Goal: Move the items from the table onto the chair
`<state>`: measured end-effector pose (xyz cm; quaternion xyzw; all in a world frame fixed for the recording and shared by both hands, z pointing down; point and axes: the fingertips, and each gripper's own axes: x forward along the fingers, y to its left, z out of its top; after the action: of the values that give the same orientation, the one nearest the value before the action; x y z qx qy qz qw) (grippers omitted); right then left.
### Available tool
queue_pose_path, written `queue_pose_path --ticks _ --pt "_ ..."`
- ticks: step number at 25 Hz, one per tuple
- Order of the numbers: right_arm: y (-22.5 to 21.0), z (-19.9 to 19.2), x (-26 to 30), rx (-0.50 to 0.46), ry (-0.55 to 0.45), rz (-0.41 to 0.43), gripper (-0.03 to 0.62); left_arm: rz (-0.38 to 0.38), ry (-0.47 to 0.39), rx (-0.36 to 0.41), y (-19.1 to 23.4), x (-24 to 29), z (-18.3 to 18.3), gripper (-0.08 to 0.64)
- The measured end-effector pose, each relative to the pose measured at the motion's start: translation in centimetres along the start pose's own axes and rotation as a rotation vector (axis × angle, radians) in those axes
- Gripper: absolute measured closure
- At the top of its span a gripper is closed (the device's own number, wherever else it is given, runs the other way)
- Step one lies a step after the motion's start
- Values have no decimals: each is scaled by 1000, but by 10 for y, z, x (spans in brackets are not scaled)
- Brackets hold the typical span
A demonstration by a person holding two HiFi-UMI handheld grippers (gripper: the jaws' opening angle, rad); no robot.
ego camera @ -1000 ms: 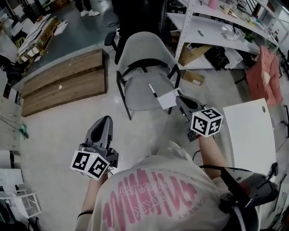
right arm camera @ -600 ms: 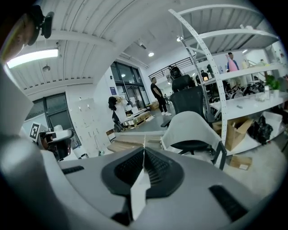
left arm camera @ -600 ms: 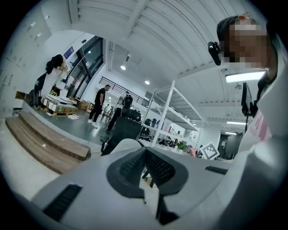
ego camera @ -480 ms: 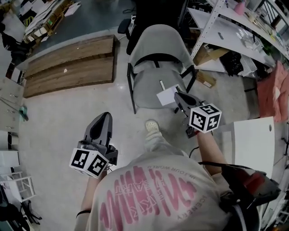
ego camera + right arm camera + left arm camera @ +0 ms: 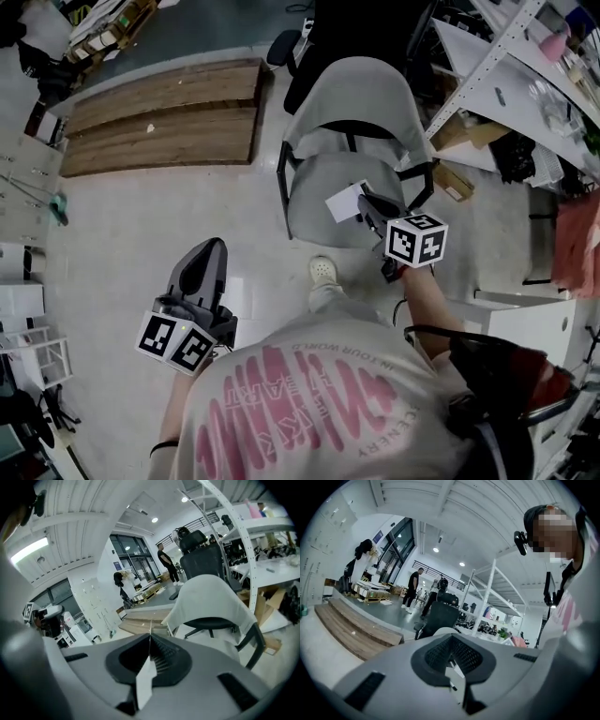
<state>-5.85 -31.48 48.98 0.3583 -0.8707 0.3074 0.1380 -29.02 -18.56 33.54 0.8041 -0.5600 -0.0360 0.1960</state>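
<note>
1 white sheet of paper (image 5: 343, 201) is the item in hand. Your right tongs (image 5: 367, 202) are pressed together on its edge, and the sheet hangs just above the front of the seat of the grey shell-backed chair with black legs (image 5: 352, 103). It does not look to be lying on the seat yet. In the right gripper view the paper shows edge-on between the jaws, with the chair straight ahead.

Your left tongs (image 5: 208, 251) are to the left of the chair, well apart from it and over the bare floor. They appear pressed together, and I can make out nothing held in them.

I judge this to be the delivery step: the paper has reached the chair but is not yet let go. Next, lower the right tongs until the sheet lies flat on the seat, well in from the front edge so it cannot slide off. Then spread the jaws and draw back without dragging the paper along. The white table (image 5: 539, 314) is to the right of the chair, behind your right arm.
</note>
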Motion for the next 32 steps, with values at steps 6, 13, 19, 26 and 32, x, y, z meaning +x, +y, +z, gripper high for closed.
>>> queue_pose_path --ticks 6,13,19,26,32 --pt "-45 -15 60 196 100 46 577 153 -12 -186 38 38 7 551" --pt "-108 -47 117 374 247 31 577 314 54 -83 74 64 22 551" --pt "-129 -87 162 581 326 -18 577 372 143 -129 87 72 5 551" --pt "-159 -155 178 711 418 -169 577 427 199 -215 95 80 -29 551" --pt "-199 -191 149 693 529 -414 575 457 228 -232 92 73 -40 551"
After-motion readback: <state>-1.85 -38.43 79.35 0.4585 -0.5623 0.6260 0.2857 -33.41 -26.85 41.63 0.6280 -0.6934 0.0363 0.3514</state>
